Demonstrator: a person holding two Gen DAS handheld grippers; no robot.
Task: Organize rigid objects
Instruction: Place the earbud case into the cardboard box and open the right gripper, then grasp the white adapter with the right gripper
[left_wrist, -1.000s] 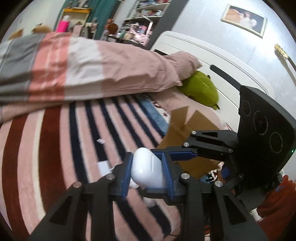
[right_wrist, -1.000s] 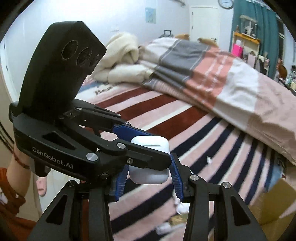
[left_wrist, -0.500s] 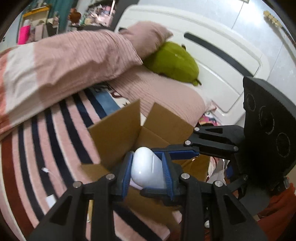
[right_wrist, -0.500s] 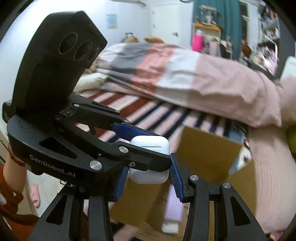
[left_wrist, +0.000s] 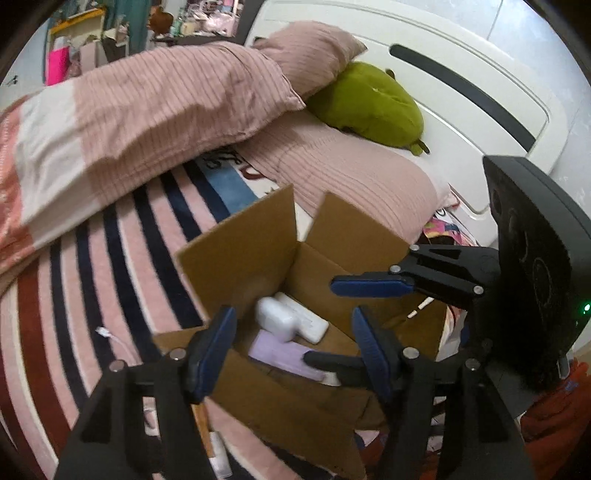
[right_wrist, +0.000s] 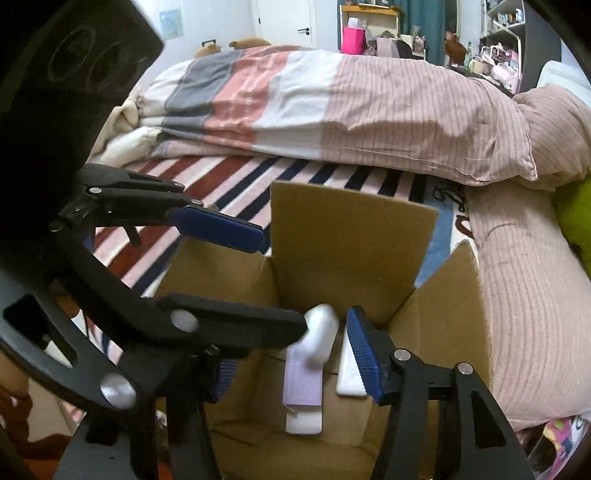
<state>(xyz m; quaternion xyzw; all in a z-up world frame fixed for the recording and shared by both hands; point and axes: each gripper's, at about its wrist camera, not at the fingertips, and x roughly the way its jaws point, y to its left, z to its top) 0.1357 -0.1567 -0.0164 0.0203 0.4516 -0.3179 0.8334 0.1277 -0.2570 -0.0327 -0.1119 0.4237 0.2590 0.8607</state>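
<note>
- The left gripper (left_wrist: 291, 339) is hovering over the near edge of the cardboard box (left_wrist: 240, 254), its blue-padded jaws standing wide apart and holding nothing.
- The right gripper (right_wrist: 291, 354) is hanging above the same box, jaws likewise spread and empty; in the left wrist view one of its blue pads is reaching in over the box's right side.
- The white earbud case (left_wrist: 275, 317) is lying inside the box, below and between the left gripper's spread jaws, touching neither pad.
- In the right wrist view the case (right_wrist: 321, 336) is showing just left of the right-hand blue pad, blurred, so I cannot tell whether it is resting or falling.
- The case is looking smooth, glossy and rounded, plain white.
- Inside the box, a lilac flat pack (left_wrist: 284, 354) is lying nearest the front wall, and a white flat slab (left_wrist: 308, 323) is lying just behind the case, touching it.
- Counting inside the box: one earbud case, one lilac pack and one white slab in the left wrist view; the right wrist view also shows a further white piece (right_wrist: 303, 422) at the lilac pack's near end.
- One box, with its flaps standing up, is sitting on the striped bed sheet (left_wrist: 110, 266).
- Beyond the box, one pink pillow (left_wrist: 351, 173) is lying flat, with one green plush (left_wrist: 369, 103) behind it against the white headboard (left_wrist: 461, 55).
- Left of the box, one folded quilt (left_wrist: 147, 110) is lying across the bed.
</note>
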